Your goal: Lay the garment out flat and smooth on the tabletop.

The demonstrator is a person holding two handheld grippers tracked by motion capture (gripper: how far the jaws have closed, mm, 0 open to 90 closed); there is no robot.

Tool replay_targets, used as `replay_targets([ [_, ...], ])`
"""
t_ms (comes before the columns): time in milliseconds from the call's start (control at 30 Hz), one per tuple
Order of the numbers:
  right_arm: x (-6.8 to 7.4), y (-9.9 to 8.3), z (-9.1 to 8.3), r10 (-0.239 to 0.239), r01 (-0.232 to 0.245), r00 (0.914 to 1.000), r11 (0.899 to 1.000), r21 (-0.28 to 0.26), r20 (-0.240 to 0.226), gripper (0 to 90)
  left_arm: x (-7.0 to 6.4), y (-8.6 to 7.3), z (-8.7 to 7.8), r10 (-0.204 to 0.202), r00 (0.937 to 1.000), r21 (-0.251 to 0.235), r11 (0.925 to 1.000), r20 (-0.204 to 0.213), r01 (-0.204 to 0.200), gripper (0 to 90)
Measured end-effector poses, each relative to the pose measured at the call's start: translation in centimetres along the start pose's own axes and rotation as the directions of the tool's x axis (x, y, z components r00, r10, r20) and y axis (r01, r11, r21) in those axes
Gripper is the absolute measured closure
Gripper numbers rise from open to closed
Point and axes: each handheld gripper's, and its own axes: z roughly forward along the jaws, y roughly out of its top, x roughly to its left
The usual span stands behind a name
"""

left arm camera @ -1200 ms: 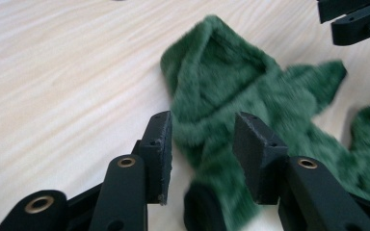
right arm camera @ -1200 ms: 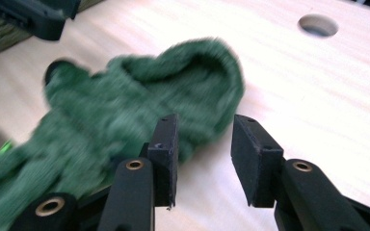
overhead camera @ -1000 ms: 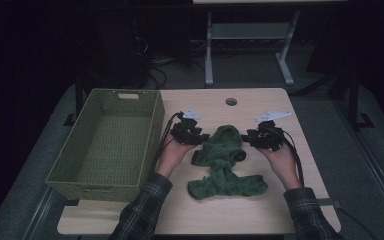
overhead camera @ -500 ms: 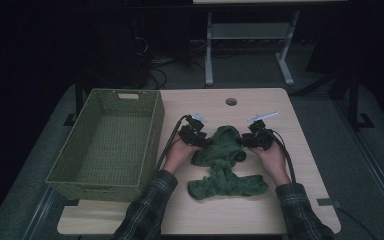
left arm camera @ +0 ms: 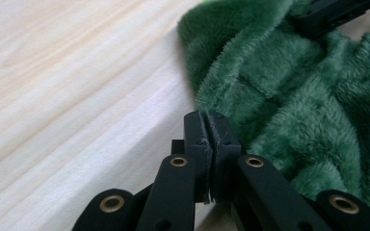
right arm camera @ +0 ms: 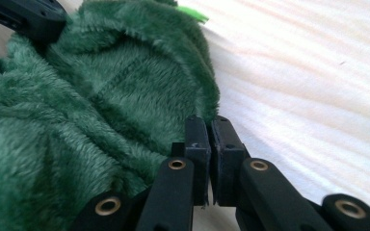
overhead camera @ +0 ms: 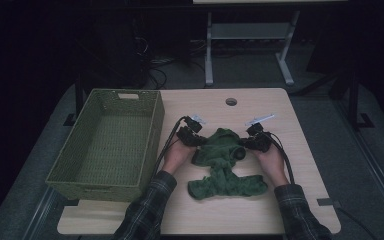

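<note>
A fuzzy green garment (overhead camera: 223, 165) lies crumpled on the wooden table (overhead camera: 300, 130), with its lower part spread toward the front edge. My left gripper (overhead camera: 196, 140) is at the garment's upper left edge, its jaws shut on the plush hem (left arm camera: 207, 103). At the upper right edge my right gripper (overhead camera: 246, 146) is likewise shut on the green fabric (right arm camera: 139, 96). The two grippers face each other across the bunched top of the garment. The left gripper view catches the other gripper (left arm camera: 335, 12) beyond the cloth. A bright green tag (right arm camera: 192, 13) shows at the garment's far edge.
A large green woven basket (overhead camera: 156, 131) stands empty at the table's left. A round cable hole (overhead camera: 231, 101) sits near the far edge. Bare wood lies to the right of the garment and along the front. A desk frame (overhead camera: 245, 45) stands behind on the dark floor.
Both grippers have moved inward toward each other and slightly nearer the person, bunching the garment's upper part into a narrower heap.
</note>
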Motion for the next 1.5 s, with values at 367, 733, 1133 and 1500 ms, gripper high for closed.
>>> replay_targets([
  [367,-0.8,0.9,-3.0,-0.027,0.035,0.9974,0.993,-0.112,0.067,89.0,0.4,0.6,-1.7,-0.049,0.9946,-0.138,0.9898,-0.091,0.036,89.3],
  [733,-2.8,0.3,-0.6,0.007,0.000,0.9962,0.997,-0.080,0.087,88.9,1.7,0.5,2.0,-0.077,0.9908,-0.129,0.9897,-0.111,0.062,89.2],
  [1133,-2.8,0.7,-2.7,0.047,-0.037,0.9966,0.990,-0.137,0.068,72.4,0.9,1.7,0.0,-0.059,0.9953,-0.154,0.9870,-0.077,0.046,65.8],
  [1500,-1.7,0.8,-6.5,0.014,-0.010,0.9995,0.992,-0.122,0.027,66.6,-1.4,1.2,-3.6,0.005,0.9997,-0.118,0.9930,-0.026,-0.008,46.4],
])
